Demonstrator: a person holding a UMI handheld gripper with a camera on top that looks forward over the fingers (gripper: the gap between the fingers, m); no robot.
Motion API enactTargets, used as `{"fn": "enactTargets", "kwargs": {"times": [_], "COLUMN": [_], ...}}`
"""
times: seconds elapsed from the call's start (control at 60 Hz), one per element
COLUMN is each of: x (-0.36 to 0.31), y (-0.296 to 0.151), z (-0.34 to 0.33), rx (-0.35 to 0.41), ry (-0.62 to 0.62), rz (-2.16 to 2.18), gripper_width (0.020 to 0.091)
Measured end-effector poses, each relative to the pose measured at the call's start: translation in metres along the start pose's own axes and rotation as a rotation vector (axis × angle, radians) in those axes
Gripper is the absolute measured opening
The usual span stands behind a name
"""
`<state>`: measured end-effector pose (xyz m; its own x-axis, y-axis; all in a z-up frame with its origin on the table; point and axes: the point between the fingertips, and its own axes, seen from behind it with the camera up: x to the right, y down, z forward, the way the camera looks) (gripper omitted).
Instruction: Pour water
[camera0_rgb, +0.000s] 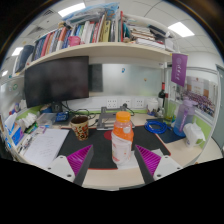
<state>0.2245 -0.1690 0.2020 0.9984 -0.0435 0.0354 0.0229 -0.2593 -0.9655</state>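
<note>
Left side of the desk: blue and white clutter, items too small to identify. Above it, a dark flat monitor sits against the wall, and over that a long white shelf holds a row of upright books.

Moving right along the pale desk surface: a round patterned mug with a dark interior stands upright beyond the left finger, just left of the bottle and apart from it.

Centre: a clear plastic bottle with an orange cap and orange label stands upright on the desk between the two fingers of the gripper. The magenta pads flank it, with a visible gap on each side; the fingers are spread wide and neither presses on the bottle. The bottle rests on its own base.

Right of centre: a blue flat object lies on the desk beyond the right finger. Behind it stands a dark bottle. Further right, a purple hanging banner on the wall and a white container near the desk edge.
</note>
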Motion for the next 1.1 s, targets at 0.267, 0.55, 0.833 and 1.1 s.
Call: {"fn": "enactTargets", "kwargs": {"times": [0.267,0.55,0.833,1.1], "x": [0.029,0.029,0.033,0.035], "y": [0.002,-0.008,-0.012,-0.035], "z": [0.083,0.121,0.129,0.141], "rx": [0.069,0.165,0.19,0.145], "ry": [0.005,-0.009,0.018,0.067], "rz": [-0.025,-0.061,-0.063,-0.252], "gripper_width": [0.0855,0.0592,0.0404,0.0364]}}
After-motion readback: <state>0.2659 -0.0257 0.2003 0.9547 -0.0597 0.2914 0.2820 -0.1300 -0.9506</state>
